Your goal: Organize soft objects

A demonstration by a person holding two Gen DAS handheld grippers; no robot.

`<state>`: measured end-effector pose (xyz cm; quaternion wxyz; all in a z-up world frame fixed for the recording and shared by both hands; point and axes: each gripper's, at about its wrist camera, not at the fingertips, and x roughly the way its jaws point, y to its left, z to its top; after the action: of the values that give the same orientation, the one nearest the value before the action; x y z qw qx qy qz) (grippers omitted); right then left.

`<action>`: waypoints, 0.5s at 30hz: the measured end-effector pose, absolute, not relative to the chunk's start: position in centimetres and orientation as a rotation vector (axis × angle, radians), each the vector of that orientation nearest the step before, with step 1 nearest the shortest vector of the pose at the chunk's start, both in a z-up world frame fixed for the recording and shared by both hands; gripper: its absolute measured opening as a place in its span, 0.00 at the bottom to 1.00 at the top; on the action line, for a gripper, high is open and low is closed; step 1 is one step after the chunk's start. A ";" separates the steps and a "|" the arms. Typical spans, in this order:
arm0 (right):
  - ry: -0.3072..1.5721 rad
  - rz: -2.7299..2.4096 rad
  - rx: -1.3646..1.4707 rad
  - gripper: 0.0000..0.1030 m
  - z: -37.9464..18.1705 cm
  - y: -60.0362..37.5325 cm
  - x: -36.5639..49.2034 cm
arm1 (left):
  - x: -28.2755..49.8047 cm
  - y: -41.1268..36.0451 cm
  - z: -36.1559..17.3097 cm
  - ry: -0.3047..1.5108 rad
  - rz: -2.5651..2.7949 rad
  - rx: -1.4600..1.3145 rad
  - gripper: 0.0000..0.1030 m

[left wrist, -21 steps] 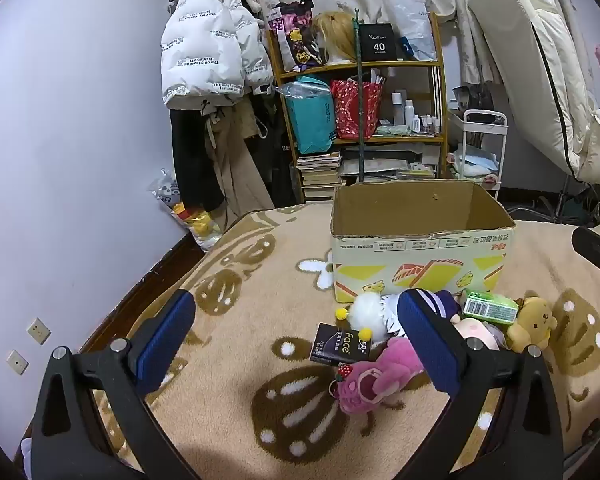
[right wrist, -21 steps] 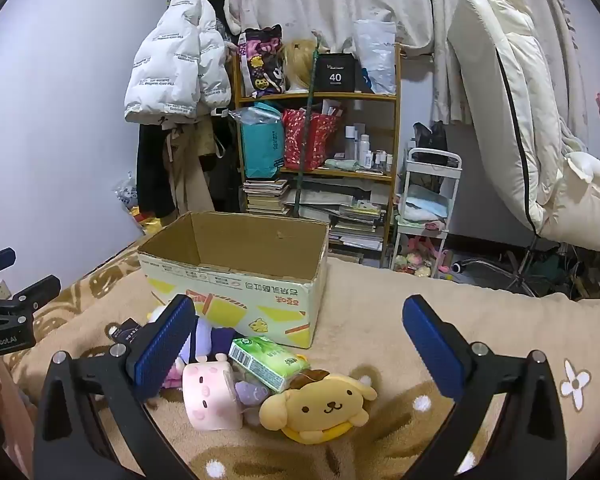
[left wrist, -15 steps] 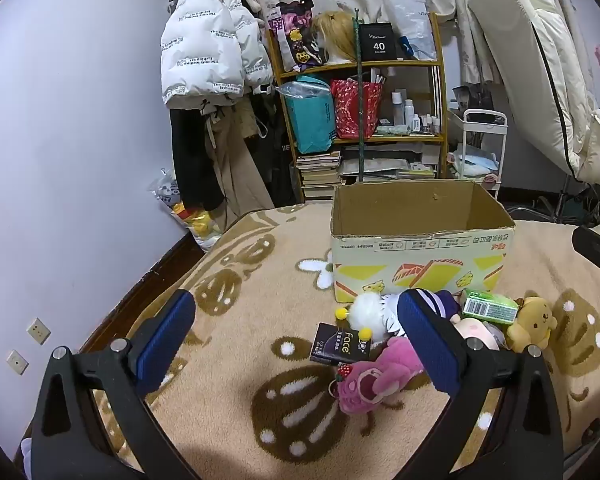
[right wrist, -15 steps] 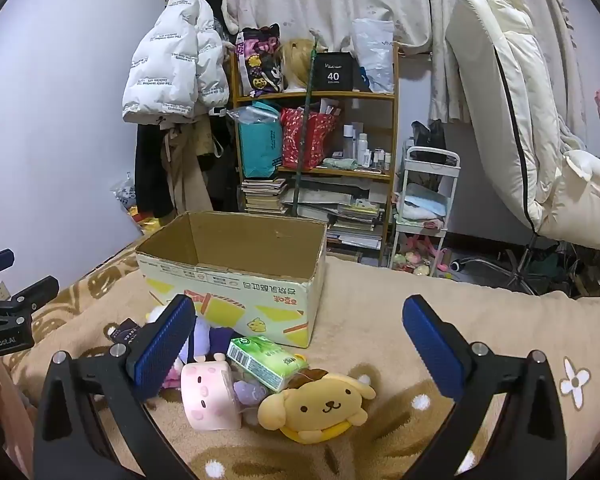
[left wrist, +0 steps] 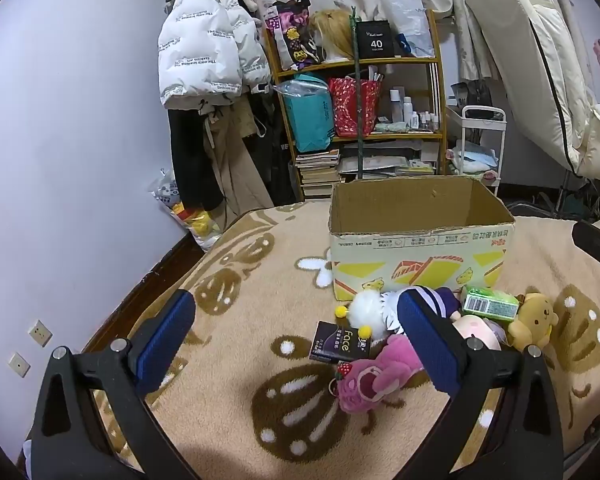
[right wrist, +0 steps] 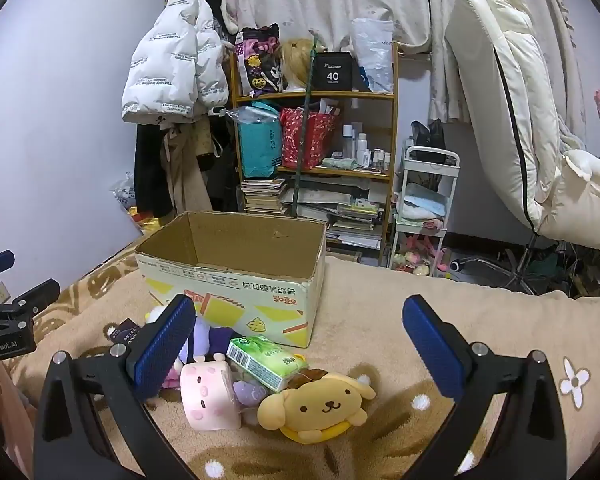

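An open cardboard box (left wrist: 420, 240) (right wrist: 236, 280) stands on a beige patterned blanket; no toy shows in the part of its inside that I see. Soft toys lie in front of it: a pink bear (left wrist: 374, 380), a white fluffy toy (left wrist: 366, 310), a yellow dog plush (right wrist: 320, 404) (left wrist: 534, 320), a pink cube plush (right wrist: 208, 396) and a purple plush (right wrist: 204, 336). A green tissue pack (right wrist: 266, 358) (left wrist: 490, 306) and a dark "face" packet (left wrist: 340, 342) lie among them. My left gripper (left wrist: 300, 340) is open and empty, above the blanket left of the pile. My right gripper (right wrist: 300, 344) is open and empty above the pile.
A wooden shelf (right wrist: 316, 152) full of bags, books and bottles stands behind the box. A white jacket (left wrist: 204, 52) hangs at the left. A white cart (right wrist: 424, 208) and a cream chair (right wrist: 520, 120) stand at the right. The blanket's left edge drops to the floor (left wrist: 148, 280).
The right wrist view has shifted slightly, so the box and toys sit a touch lower and nearer. The left gripper has barely moved. Both stay open.
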<state>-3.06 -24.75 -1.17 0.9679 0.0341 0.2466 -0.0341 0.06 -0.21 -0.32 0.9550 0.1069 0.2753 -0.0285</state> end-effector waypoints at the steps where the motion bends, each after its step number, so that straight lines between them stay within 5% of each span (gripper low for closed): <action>1: 0.498 -0.069 0.069 1.00 -1.2 -24.8 -3.1 | 0.1 -0.2 -0.3 0.559 -0.058 0.219 0.97; 15: 0.502 -0.070 0.070 1.00 -1.3 -24.9 -3.0 | 0.0 -0.3 -0.5 0.560 -0.057 0.223 0.97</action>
<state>-3.05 -24.86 -1.26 0.9675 0.0345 0.2482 -0.0344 -0.03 -0.33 -0.52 0.9545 0.1098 0.2759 -0.0280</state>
